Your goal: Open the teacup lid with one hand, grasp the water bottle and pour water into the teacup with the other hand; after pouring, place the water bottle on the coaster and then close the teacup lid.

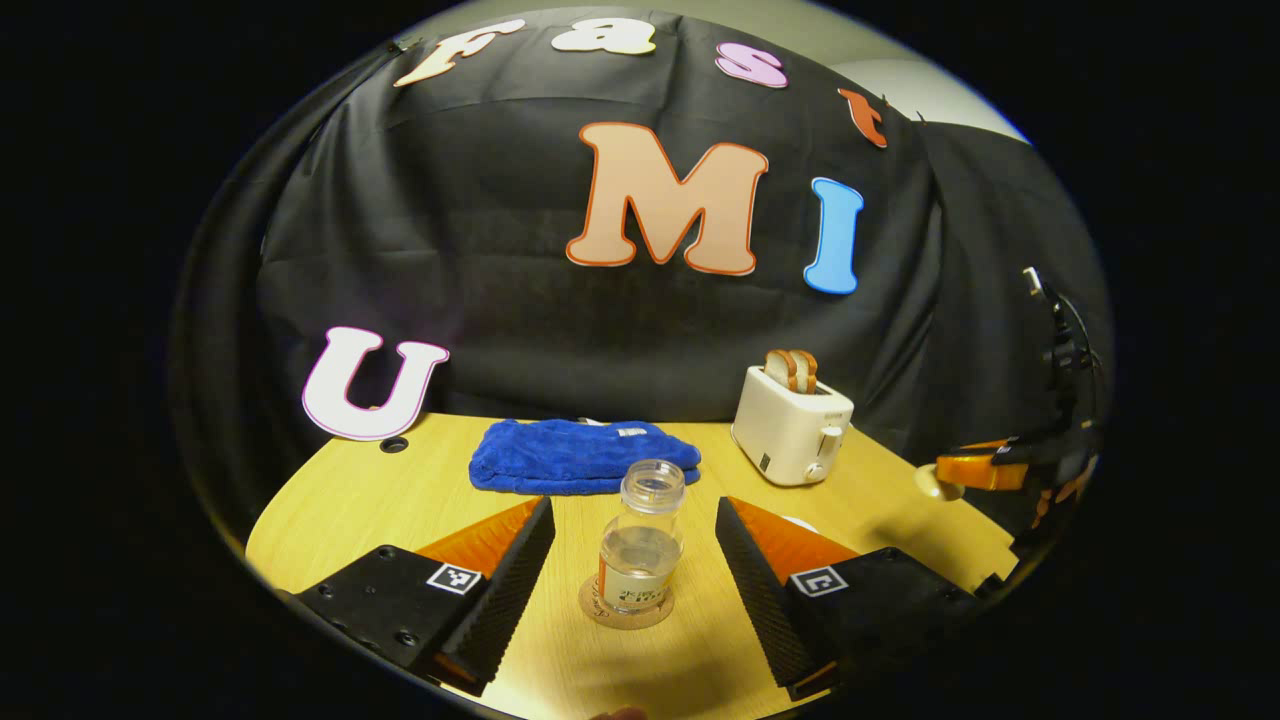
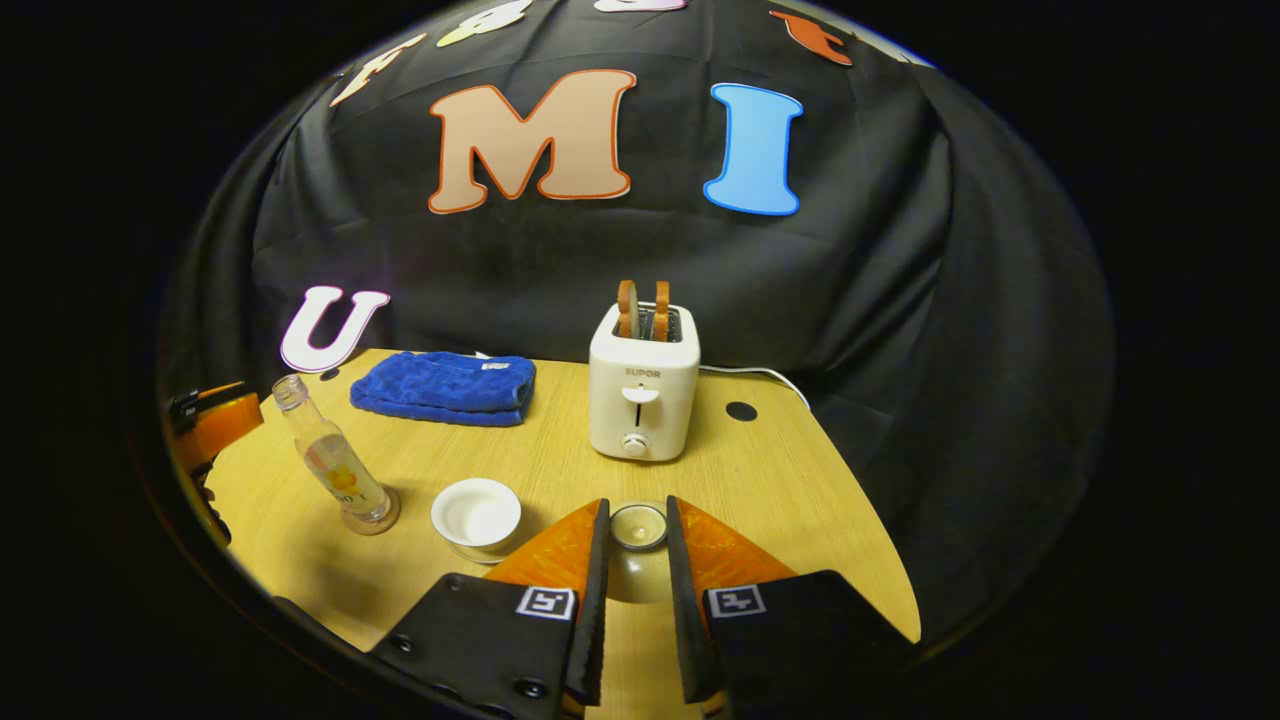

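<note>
Left gripper [image 1: 634, 560]: jaws spread wide, nothing clasped; water bottle [image 1: 641, 545] is seen standing uncapped on the coaster [image 1: 627, 610] between the fingers, touched by neither; right gripper [image 2: 636, 590]: fingers are pressed on the teacup lid [image 2: 638, 527], held clear above the wooden table [image 2: 780, 480]; teacup [image 2: 477, 516] is set uncovered beside the bottle; blue towel [image 2: 445, 386] and toaster [image 2: 642, 394] are placed farther back.

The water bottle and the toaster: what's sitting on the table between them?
In the right gripper view, the open white teacup sits on the table between the water bottle and the toaster, nearer the bottle. The blue towel lies farther back.
</note>
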`<state>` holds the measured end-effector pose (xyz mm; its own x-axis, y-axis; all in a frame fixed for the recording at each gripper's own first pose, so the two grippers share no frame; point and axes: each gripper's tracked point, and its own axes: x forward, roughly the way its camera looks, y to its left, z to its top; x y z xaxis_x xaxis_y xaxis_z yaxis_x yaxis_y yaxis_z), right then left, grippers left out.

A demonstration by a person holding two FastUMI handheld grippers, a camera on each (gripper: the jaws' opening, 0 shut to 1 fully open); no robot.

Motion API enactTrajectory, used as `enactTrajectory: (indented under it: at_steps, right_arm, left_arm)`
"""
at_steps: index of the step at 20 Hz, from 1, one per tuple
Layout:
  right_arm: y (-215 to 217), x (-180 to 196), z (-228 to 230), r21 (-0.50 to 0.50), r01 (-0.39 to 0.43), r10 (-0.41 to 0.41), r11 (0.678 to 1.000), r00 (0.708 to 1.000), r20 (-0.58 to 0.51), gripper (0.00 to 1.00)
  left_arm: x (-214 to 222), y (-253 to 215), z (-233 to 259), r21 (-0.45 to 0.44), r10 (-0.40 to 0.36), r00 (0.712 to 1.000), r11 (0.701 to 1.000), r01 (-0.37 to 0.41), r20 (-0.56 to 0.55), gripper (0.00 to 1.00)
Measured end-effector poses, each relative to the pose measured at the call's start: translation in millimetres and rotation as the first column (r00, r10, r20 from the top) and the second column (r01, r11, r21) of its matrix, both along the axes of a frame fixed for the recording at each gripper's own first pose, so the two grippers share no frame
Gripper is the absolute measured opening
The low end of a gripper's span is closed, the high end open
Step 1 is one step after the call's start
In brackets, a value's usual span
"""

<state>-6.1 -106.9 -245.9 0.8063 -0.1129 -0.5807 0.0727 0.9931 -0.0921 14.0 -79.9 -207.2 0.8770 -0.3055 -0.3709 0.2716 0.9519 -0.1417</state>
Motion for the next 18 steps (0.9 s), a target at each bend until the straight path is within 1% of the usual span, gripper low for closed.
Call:
enactTrajectory:
  at_steps: [3,5,7,13,18]
  right_arm:
    - [-11.2,-7.8,1.6,-0.018,0.017,-0.017,1.000,1.000,-0.011,0.33]
    - [-15.9,-10.8,3.2,-0.013,0.034,-0.034,0.999,0.999,-0.015,0.35]
    - [-20.7,-13.6,4.7,-0.009,0.047,-0.047,0.999,0.999,-0.021,0.34]
    - [-27.1,-19.2,8.4,-0.021,0.062,-0.063,0.998,0.998,-0.028,0.33]
    - [-28.9,-22.1,8.0,-0.020,0.068,-0.069,0.997,0.997,-0.035,0.34]
  left_arm:
    - [4.2,-6.7,-25.6,0.013,-0.025,0.999,1.000,0.025,-0.035,0.96]
    - [5.4,-10.6,-41.4,0.034,-0.043,0.998,0.998,0.045,-0.048,0.96]
    - [6.5,-15.3,-55.3,0.043,-0.057,0.996,0.997,0.060,-0.062,0.96]
    - [20.0,-22.9,-92.2,0.068,-0.061,0.993,0.995,0.068,-0.100,0.96]
    - [22.5,-23.4,-109.2,0.084,-0.052,0.992,0.995,0.062,-0.112,0.96]
